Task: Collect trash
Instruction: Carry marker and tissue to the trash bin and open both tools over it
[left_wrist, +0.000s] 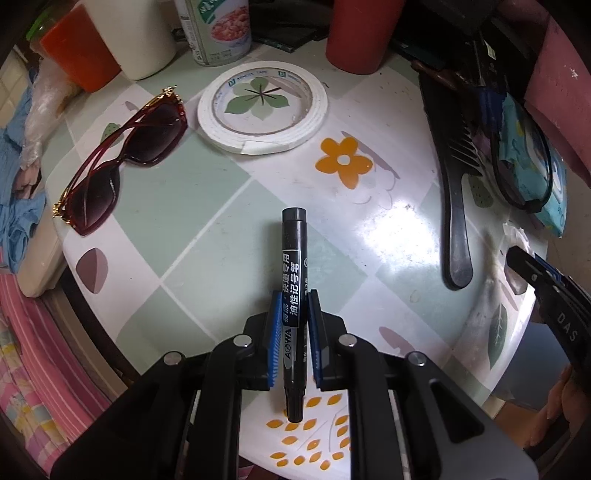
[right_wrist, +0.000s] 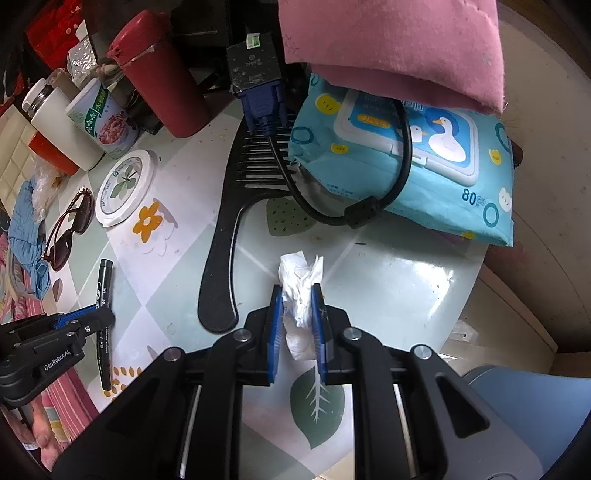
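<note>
Two pieces are already picked up, so the collecting looks under way but not finished, since nothing shows them dropped anywhere yet. Left tool (left_wrist: 292, 314) is clenched on a black marker (left_wrist: 293, 280), whose capped end points ahead of its pads while its tip hangs back over the table (left_wrist: 207, 221). Ahead and to the left of that tool lie sunglasses (left_wrist: 110, 162); straight ahead is a tape roll (left_wrist: 262, 107), with a can (left_wrist: 218, 29) and a red bottle (left_wrist: 360, 33) beyond. Right tool (right_wrist: 298, 306) grips a crumpled tissue (right_wrist: 301, 284) between its pads. Just left of it lies a black comb (right_wrist: 236, 221); ahead sits a wipes pack (right_wrist: 424, 158) crossed by a black cable (right_wrist: 402, 147). I judge these bystanders keepers, not trash.
</note>
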